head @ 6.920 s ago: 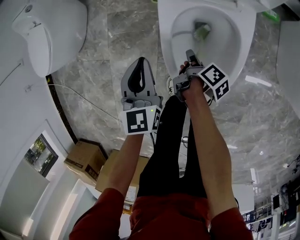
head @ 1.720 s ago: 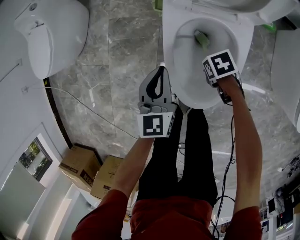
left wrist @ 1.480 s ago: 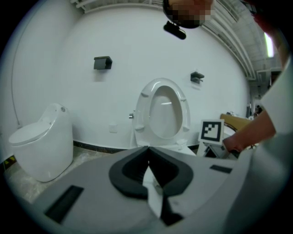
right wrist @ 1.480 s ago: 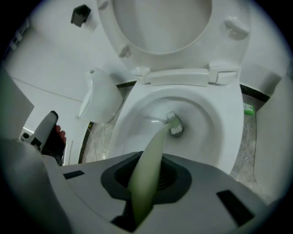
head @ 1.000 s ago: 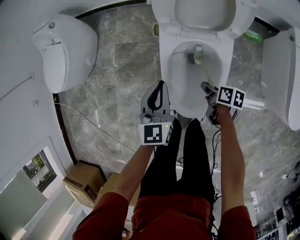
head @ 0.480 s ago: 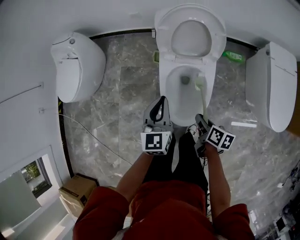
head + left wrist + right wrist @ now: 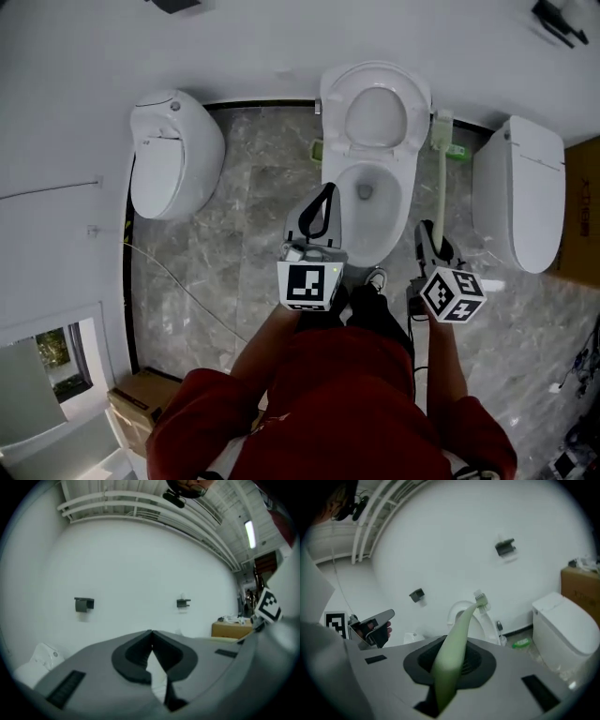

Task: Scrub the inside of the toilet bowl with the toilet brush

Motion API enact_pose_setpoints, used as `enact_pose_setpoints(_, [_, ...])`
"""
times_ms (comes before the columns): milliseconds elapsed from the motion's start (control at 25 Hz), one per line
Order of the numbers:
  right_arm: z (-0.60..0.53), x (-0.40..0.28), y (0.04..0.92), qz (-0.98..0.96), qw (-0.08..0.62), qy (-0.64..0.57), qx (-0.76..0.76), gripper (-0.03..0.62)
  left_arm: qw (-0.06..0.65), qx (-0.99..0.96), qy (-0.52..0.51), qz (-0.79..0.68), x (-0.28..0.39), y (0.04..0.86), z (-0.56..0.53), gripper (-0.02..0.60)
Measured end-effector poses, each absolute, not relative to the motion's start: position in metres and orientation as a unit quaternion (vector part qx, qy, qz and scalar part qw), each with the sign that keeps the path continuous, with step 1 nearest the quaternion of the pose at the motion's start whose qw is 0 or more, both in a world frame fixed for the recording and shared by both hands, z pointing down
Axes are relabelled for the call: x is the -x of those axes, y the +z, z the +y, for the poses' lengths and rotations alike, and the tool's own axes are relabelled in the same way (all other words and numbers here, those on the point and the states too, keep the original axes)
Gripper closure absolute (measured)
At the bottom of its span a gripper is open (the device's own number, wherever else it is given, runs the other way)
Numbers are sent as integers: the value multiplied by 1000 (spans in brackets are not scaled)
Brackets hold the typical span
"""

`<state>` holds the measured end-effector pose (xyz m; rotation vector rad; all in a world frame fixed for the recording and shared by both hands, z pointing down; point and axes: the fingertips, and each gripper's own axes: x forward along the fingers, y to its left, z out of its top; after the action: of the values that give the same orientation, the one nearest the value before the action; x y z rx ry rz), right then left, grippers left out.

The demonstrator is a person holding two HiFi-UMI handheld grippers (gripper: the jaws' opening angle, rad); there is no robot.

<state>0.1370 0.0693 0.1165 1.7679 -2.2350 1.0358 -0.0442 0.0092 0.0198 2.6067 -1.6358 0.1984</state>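
Observation:
The white toilet [image 7: 349, 246] stands open, lid up against the wall, with water low in the bowl. My right gripper [image 7: 427, 239] is shut on the pale green toilet brush [image 7: 439, 178]. The brush rises along the toilet's right side, outside the bowl, its bristle head [image 7: 442, 120] level with the raised lid. In the right gripper view the handle [image 7: 457, 634] runs out from between the jaws to the head [image 7: 481, 600] in front of the lid. My left gripper [image 7: 317, 220] is shut and empty, hovering by the bowl's left front rim; its tips meet [image 7: 151, 633].
A second toilet [image 7: 176, 164] stands at the left and a third [image 7: 520, 192] at the right. A green holder [image 7: 459, 150] sits on the floor behind the brush. A thin cable [image 7: 178, 281] crosses the marble floor. A cardboard box [image 7: 145, 408] lies at the lower left.
The brush head was inside the bowl; it has come up and out to the toilet's right side. The view has pulled back and both grippers have drawn away from the bowl.

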Motion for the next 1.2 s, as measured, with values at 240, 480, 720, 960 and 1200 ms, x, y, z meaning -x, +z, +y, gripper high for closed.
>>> enact_pose_setpoints(240, [30, -143, -9, -771, 30, 145, -620, 548, -22, -849, 32, -527, 40, -65, 5, 580])
enact_pose_setpoints(480, [16, -144, -85, -762, 10, -9, -647, 548, -80, -840, -56, -534, 51, -126, -3, 580])
enact_pose_setpoints(720, [16, -141, -105, -765, -1, -31, -643, 549, -111, -835, -80, -532, 47, -145, 5, 580])
enact_pose_setpoints(960, [17, -144, -109, -762, -7, -41, -647, 548, -107, -839, -82, -527, 46, -143, 2, 580])
enact_pose_setpoints(1200, [15, -142, -111, -760, 0, -41, -648, 546, -107, -834, -72, -536, 52, -139, 4, 580])
